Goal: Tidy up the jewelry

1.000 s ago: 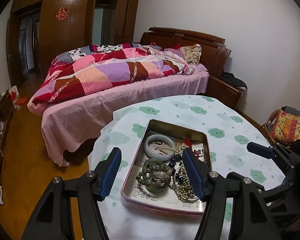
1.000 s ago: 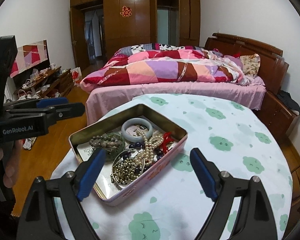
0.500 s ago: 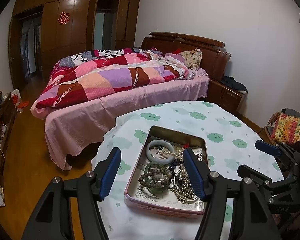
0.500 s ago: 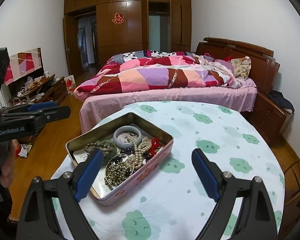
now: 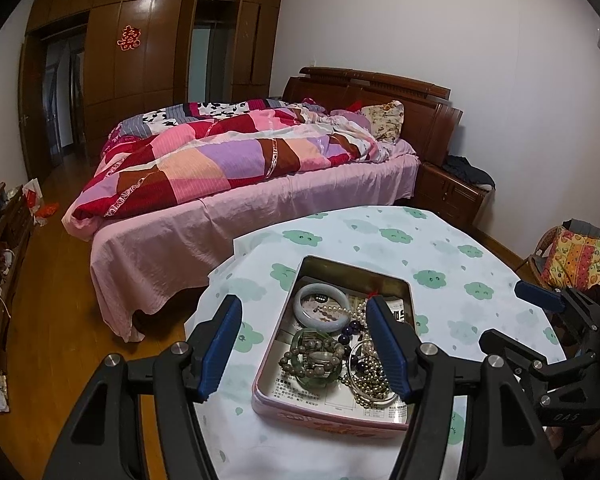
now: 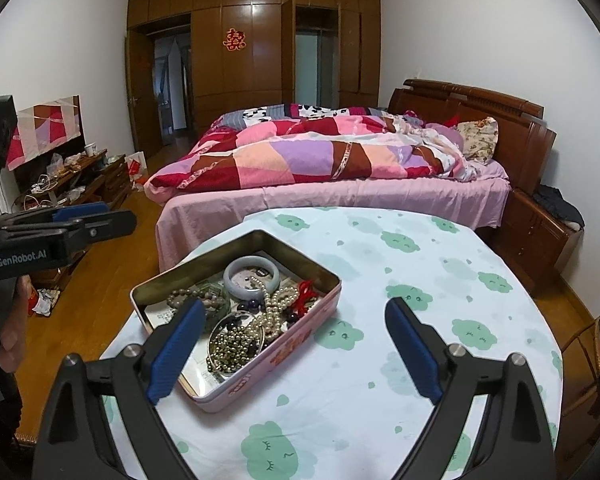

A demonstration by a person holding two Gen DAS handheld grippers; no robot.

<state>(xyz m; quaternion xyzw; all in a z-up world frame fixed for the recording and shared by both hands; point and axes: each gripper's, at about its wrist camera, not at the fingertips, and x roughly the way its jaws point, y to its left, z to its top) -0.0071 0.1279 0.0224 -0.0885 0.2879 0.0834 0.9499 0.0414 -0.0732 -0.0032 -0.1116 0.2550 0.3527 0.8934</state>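
A pink metal tin (image 5: 324, 412) (image 6: 268, 372) sits on a round table with a cloud-print cloth (image 6: 440, 292). It holds a pale jade bangle (image 5: 320, 310) (image 6: 252, 274), a green bangle with brown beads (image 5: 314, 362), a pearl strand (image 6: 274, 312), dark beads and a small-bead necklace (image 6: 232, 344). My left gripper (image 5: 306, 346) is open and empty, above the tin's near-left side. My right gripper (image 6: 296, 346) is open and empty, above the tin's right edge; it also shows in the left wrist view (image 5: 540, 300).
A bed with a patchwork quilt (image 6: 320, 156) stands behind the table. A wooden nightstand (image 6: 540, 232) is at the right, a low cluttered cabinet (image 6: 72, 180) at the left. A chair with a patterned cushion (image 5: 576, 260) is right of the table.
Both grippers have pulled back and risen; the tin looks smaller and farther in both views. Both stay open and empty.
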